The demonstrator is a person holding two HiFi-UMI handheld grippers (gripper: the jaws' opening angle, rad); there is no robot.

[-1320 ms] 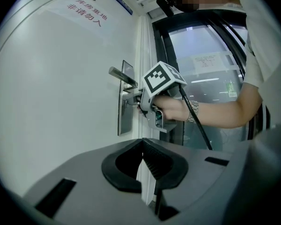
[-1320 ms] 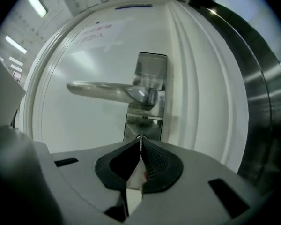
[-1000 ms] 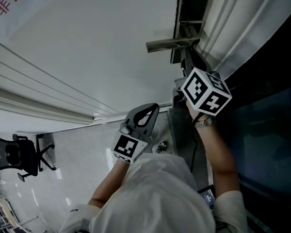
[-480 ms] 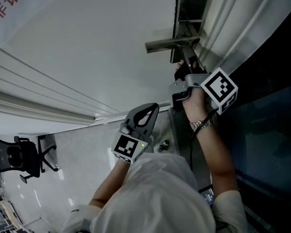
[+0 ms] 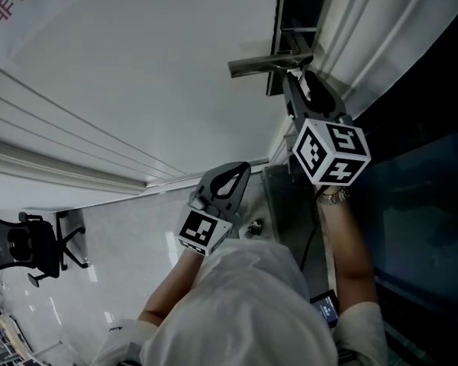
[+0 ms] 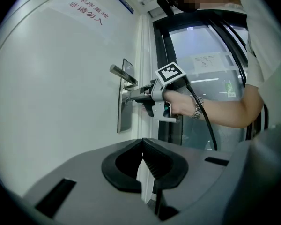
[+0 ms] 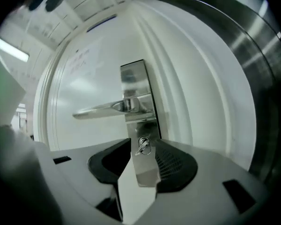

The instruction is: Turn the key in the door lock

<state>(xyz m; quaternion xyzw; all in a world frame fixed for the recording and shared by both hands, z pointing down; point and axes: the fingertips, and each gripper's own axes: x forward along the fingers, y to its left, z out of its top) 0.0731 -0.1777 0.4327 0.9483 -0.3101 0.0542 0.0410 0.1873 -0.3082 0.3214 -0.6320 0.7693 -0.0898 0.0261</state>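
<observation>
One key [image 7: 143,146] sits in one lock plate [image 7: 136,86], below one lever handle [image 7: 100,109]. Right gripper [image 7: 141,159]: jaws just opening, now spread, key between them, untouched. Left gripper [image 6: 143,143]: jaws together, empty.

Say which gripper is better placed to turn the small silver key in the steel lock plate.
Right. The right gripper faces the steel lock plate; its jaws have just been opening, with the small silver key between them, ungripped. The left gripper hangs back from the white door, shut.
</observation>
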